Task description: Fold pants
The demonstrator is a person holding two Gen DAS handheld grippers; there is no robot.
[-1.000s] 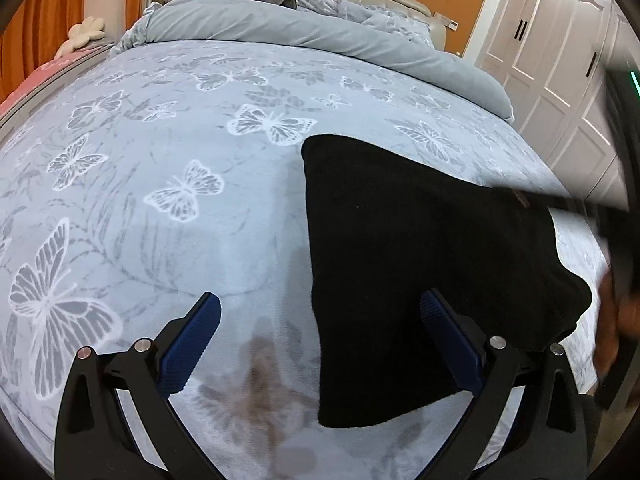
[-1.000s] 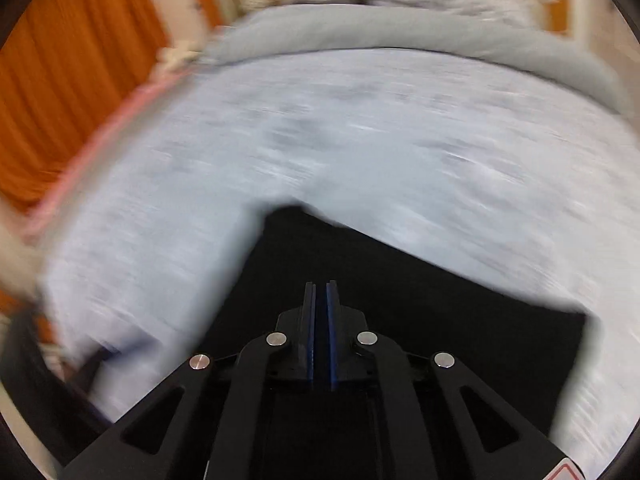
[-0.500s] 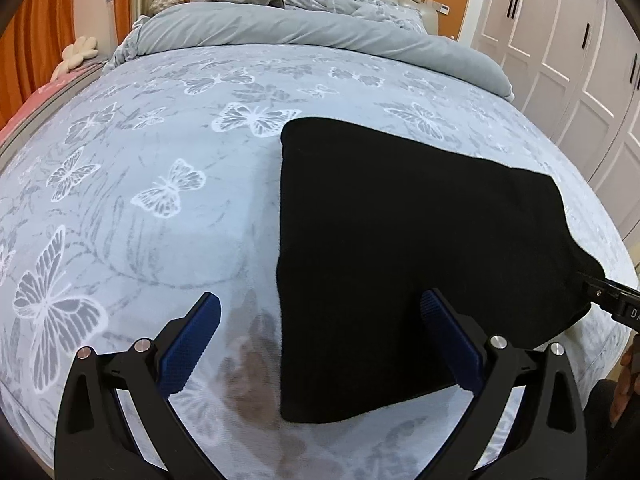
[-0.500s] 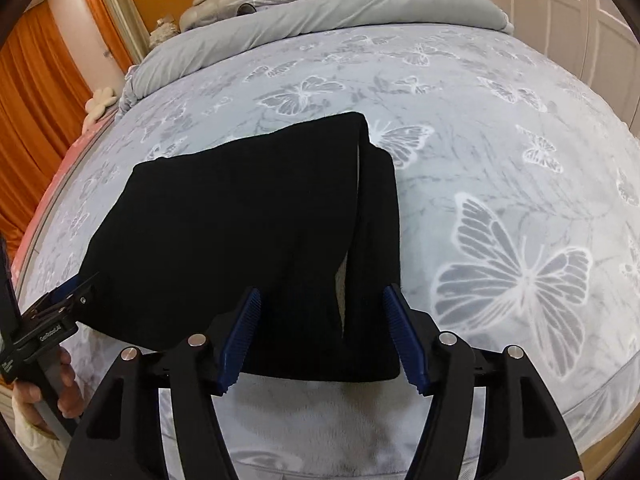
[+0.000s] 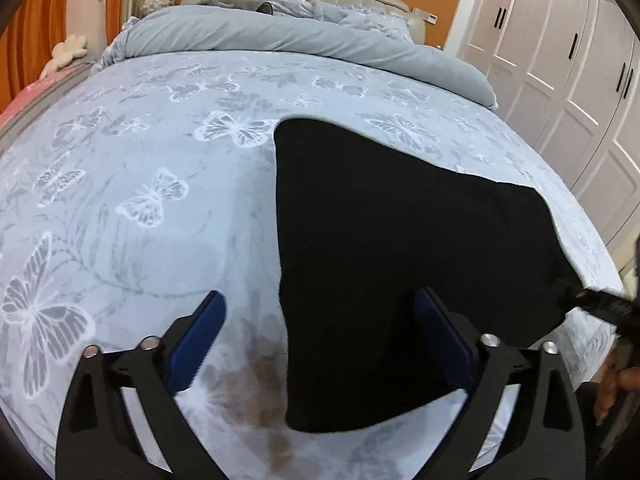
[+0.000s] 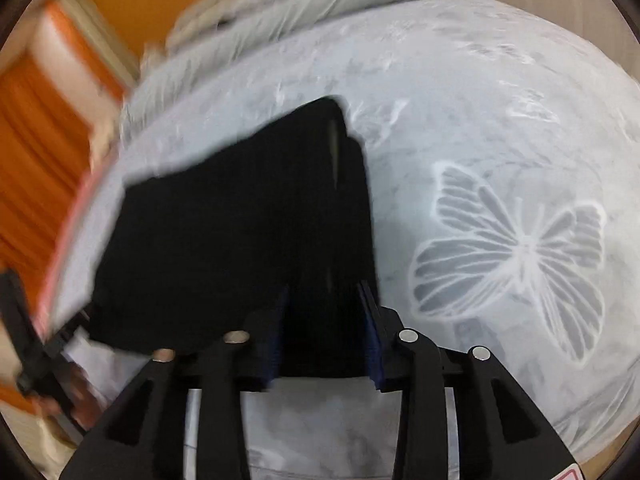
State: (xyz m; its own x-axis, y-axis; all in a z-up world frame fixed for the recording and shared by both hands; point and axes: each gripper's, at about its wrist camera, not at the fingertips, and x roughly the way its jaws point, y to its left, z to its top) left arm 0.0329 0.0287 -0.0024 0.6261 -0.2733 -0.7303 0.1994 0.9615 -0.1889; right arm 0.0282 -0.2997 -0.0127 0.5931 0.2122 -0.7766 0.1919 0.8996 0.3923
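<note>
Since half a second ago the right tool (image 6: 326, 332) has swung in onto the near right end of the black pants (image 5: 400, 248), fingers apart around the cloth. The pants lie folded on the bed (image 5: 160, 184), long axis left-right. The left tool (image 5: 320, 340) hovers open over their left edge.

Black knit fabric pants (image 5: 400, 240), folded into a flat, roughly four-sided stack, lay on the bed near its foot edge. Left edge ran straight; far corner pointed toward the headboard. In the right wrist view (image 6: 240, 240) a narrower layer showed along the right side.
</note>
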